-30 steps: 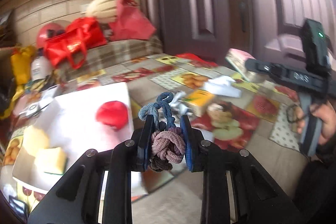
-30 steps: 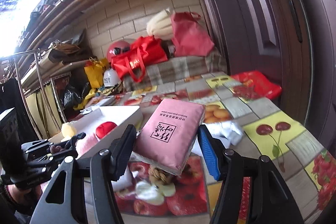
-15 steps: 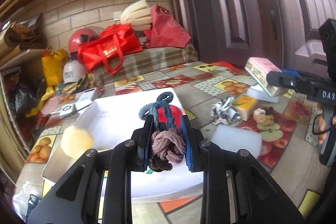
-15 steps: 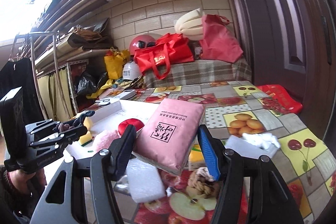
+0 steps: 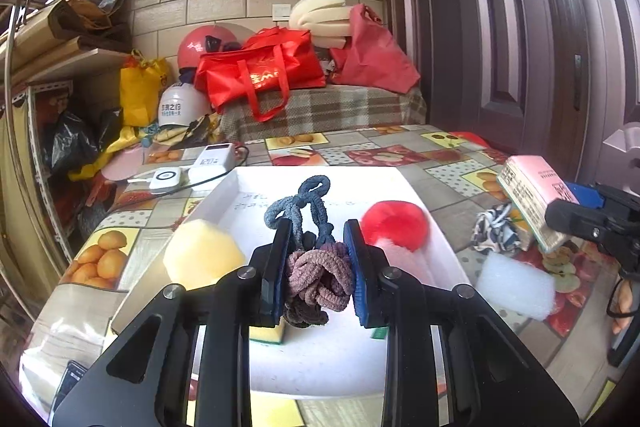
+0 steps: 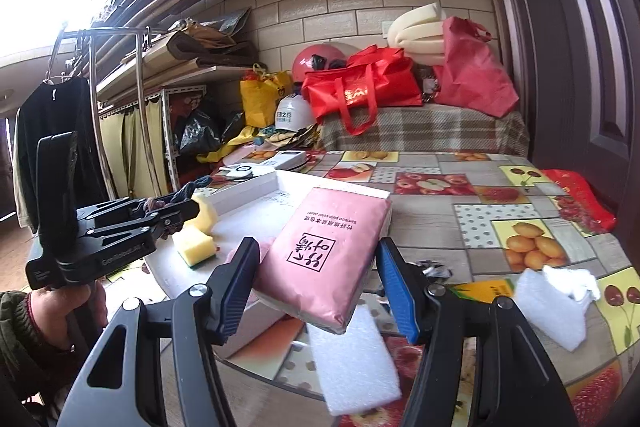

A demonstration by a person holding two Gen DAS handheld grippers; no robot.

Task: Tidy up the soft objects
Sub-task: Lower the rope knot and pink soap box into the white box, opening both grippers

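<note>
My left gripper [image 5: 316, 271] is shut on a bundle of hair ties [image 5: 316, 275], mauve, brown and blue-grey, held above the white tray [image 5: 320, 359]. In the tray lie a yellow foam lump [image 5: 204, 259], a red and pink pompom [image 5: 394, 223] and a yellow sponge [image 6: 196, 241]. My right gripper [image 6: 318, 287] is shut on a pink tissue pack [image 6: 324, 259], held over the tray's right edge [image 6: 336, 189]. The left gripper shows in the right wrist view [image 6: 176, 215].
On the fruit-pattern tablecloth [image 6: 500, 227] lie white foam blocks [image 6: 352, 363] [image 6: 548, 303], a patterned scrunchie [image 5: 494, 231], a yellow box [image 6: 484, 287] and a red packet [image 6: 580, 199]. A power bank [image 5: 210, 159] and charger [image 5: 166, 179] lie behind the tray. Bags and helmets crowd the far bench.
My left gripper has swung left with the hair ties and now hangs over the tray. My right gripper has carried the tissue pack left, toward the tray's edge.
</note>
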